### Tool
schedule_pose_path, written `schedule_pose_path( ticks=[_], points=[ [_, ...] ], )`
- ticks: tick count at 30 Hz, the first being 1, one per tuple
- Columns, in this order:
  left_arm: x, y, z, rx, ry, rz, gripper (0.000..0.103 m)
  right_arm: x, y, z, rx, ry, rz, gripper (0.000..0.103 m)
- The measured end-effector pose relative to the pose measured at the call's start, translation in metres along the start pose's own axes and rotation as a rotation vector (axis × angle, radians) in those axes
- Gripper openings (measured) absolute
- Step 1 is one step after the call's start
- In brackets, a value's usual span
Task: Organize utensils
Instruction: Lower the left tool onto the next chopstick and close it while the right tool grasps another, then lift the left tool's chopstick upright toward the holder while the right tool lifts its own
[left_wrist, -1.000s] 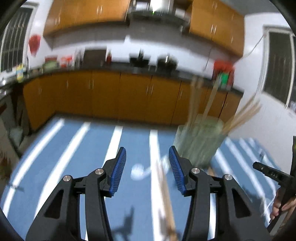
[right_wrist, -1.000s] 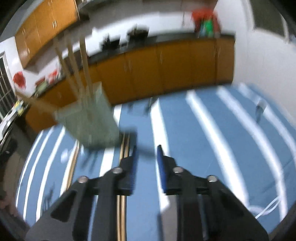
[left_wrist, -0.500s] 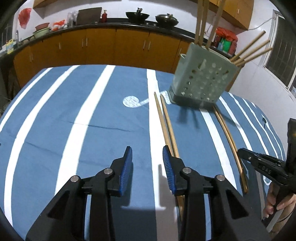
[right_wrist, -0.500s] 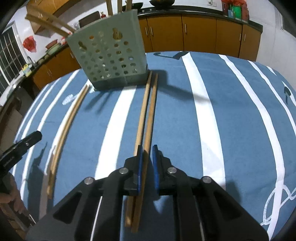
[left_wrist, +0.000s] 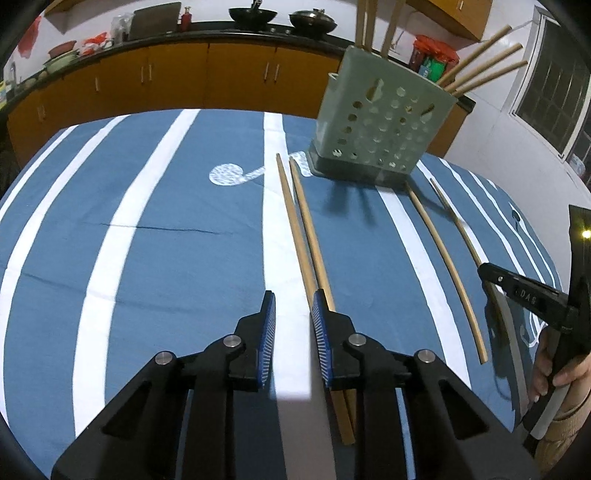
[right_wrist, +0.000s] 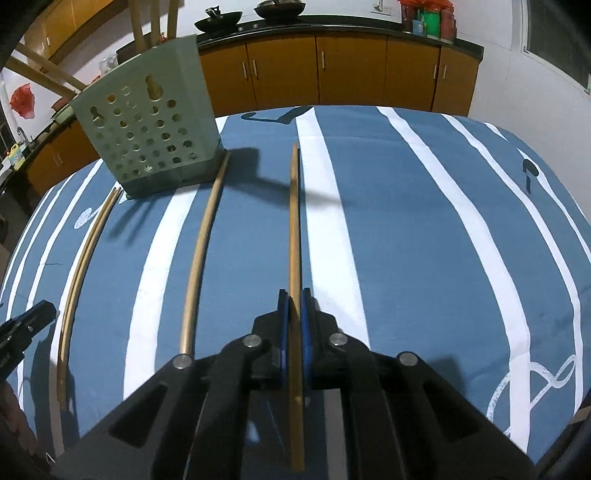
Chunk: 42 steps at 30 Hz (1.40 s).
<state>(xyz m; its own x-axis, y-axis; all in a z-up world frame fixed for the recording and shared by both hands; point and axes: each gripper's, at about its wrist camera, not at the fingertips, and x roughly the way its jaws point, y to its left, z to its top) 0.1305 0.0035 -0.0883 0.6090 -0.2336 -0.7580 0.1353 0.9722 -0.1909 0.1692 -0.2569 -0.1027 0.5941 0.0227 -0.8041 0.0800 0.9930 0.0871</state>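
Right gripper: jaws clamped on one wooden chopstick, which runs straight toward 12 o'clock over the blue-and-white striped cloth on the desk. At 10 o'clock of that grip, a second loose chopstick, its far tip just beside the base of the pale green perforated utensil holder. At 9 o'clock, near the cloth's edge, a pair of chopsticks lying together.

Left gripper: jaws apart but closing, nothing between them, only the white stripe of cloth beneath. Touching or just under the right-hand blue pad, the same pair of chopsticks, leading toward 12 o'clock and ending just short of the holder. More chopsticks standing in the holder, fanned toward 1 o'clock. At 3 o'clock, part of the other gripper with pale lettering reading roughly "DAS", and a person's fingers around its handle.
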Motion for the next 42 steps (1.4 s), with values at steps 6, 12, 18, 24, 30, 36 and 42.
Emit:
schedule_pose_path(
  ticks=[6,12,18,24,30,36,42],
  points=[
    [0.007,-0.008,-0.003,0.033,0.026,-0.001,0.019,0.001,0.0,-0.001,-0.005,-0.005,-0.002,0.008],
    [0.012,-0.016,-0.001,0.059,0.026,0.026,0.016,-0.001,0.0,-0.004,-0.009,-0.009,-0.017,0.008],
    [0.016,-0.008,0.005,0.041,0.014,0.052,0.008,-0.002,0.009,-0.006,-0.046,-0.004,0.017,0.009],
    [0.014,0.02,0.014,-0.002,0.002,0.112,0.008,-0.001,0.022,-0.007,-0.096,-0.018,0.027,0.008],
    [0.014,0.043,0.021,-0.051,-0.013,0.143,0.008,0.005,0.001,0.004,-0.026,-0.041,-0.063,0.008],
    [0.014,0.042,0.021,-0.048,-0.025,0.153,0.008,0.007,-0.004,0.003,-0.027,-0.061,-0.086,0.009],
    [0.014,0.043,0.021,-0.056,-0.025,0.15,0.008,0.006,0.001,0.0,-0.056,-0.077,-0.11,0.01]
  ],
)
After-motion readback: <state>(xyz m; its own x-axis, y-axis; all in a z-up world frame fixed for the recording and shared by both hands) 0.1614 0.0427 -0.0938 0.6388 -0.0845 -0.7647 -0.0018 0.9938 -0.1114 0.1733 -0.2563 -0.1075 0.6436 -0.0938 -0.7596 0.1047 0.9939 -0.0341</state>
